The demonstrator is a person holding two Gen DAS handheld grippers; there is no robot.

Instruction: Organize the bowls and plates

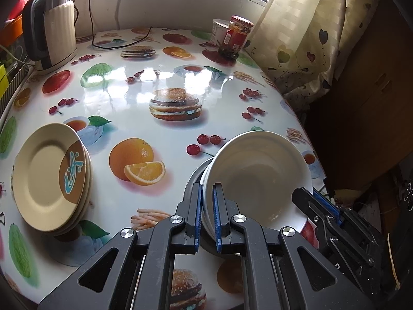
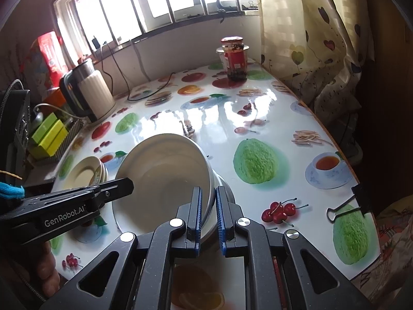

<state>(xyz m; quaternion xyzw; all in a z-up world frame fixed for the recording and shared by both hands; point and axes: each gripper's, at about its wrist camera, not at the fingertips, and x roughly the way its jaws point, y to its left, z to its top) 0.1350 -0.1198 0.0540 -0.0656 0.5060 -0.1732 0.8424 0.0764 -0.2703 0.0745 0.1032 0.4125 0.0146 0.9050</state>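
Now table (image 1: pixel 160 129) spreads ahead of both jaws; plates (image 1: pixel 49 175) sit stacked well left of them. Bowl (image 1: pixel 258 178), tilted on a grey dish (image 1: pixel 192 180), is pinched at opposite rims: left gripper (image 1: pixel 206 217) and right gripper (image 2: pixel 208 219), jaws narrow. Likely mid-stacking; next, lower it level, then release.

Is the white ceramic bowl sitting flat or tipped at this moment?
Tipped. The white ceramic bowl leans with its opening toward the cameras, the left gripper and right gripper each clamping its rim on opposite sides.
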